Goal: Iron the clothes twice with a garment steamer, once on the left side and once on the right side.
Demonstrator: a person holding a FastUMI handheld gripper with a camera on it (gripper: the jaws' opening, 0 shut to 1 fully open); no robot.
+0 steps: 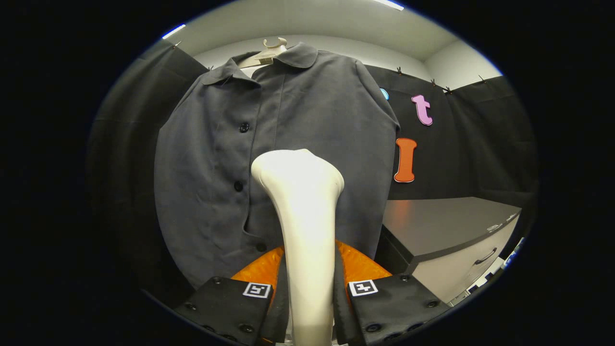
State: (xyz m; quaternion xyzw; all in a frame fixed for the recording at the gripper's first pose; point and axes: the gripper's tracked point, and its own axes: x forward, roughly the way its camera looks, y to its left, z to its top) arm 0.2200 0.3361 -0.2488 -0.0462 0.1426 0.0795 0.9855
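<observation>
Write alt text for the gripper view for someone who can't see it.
The gripper is shut on a white garment steamer, its head raised toward the front of a dark grey buttoned shirt on a pale hanger. A grey drawer cabinet stands beside the shirt.

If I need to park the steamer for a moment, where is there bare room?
The gripper is shut on the steamer, which rises between its fingers in front of the shirt. The free patch is the grey cabinet top, right of the shirt and below the black cloth wall. Ahead, the shirt crowds the space.
</observation>
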